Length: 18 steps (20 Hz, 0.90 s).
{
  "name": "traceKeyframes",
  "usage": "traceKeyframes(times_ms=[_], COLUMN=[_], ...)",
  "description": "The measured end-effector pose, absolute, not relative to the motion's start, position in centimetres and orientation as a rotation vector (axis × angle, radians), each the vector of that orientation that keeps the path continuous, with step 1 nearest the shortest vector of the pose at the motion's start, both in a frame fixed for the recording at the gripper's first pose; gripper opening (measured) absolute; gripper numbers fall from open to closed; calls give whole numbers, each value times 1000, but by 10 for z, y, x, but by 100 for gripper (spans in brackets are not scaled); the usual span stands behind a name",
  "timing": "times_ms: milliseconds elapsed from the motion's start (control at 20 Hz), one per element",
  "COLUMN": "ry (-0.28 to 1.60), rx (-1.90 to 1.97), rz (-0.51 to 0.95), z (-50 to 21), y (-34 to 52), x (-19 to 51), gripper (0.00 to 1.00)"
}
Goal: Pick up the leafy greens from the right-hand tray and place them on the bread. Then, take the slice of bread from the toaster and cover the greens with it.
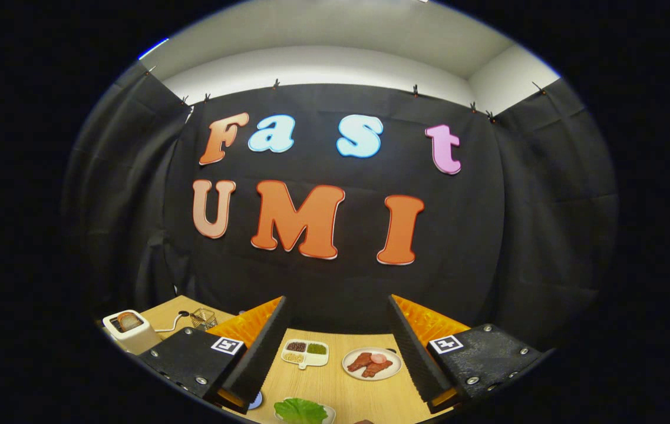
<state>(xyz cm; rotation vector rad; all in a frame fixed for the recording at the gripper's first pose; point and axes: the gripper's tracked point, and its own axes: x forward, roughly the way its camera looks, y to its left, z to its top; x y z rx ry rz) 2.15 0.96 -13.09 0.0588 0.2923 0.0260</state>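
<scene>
My gripper (335, 347) is open, held high above the wooden table (335, 386), with nothing between its fingers. Leafy greens (300, 410) lie on a white tray (329, 416) below and between the fingers, close to me. A white toaster (129, 331) stands beyond the left finger at the table's far left, with a slice of bread (129, 321) sticking up from its slot.
A white divided dish (306, 354) with dark, green and pale fillings sits between the fingers, further off. To its right is a round plate (372, 363) with brown meat pieces and a pink slice. A small wire basket (203, 318) stands beside the toaster.
</scene>
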Motion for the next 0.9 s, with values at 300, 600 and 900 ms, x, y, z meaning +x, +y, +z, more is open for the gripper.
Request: traceKeyframes(times_ms=[300, 600, 900], ry=[570, 731, 942], rx=[87, 85, 60], rz=[75, 147, 222], z=[-222, -279, -351], y=[29, 47, 65], x=[8, -8, -40], gripper=[98, 97, 97])
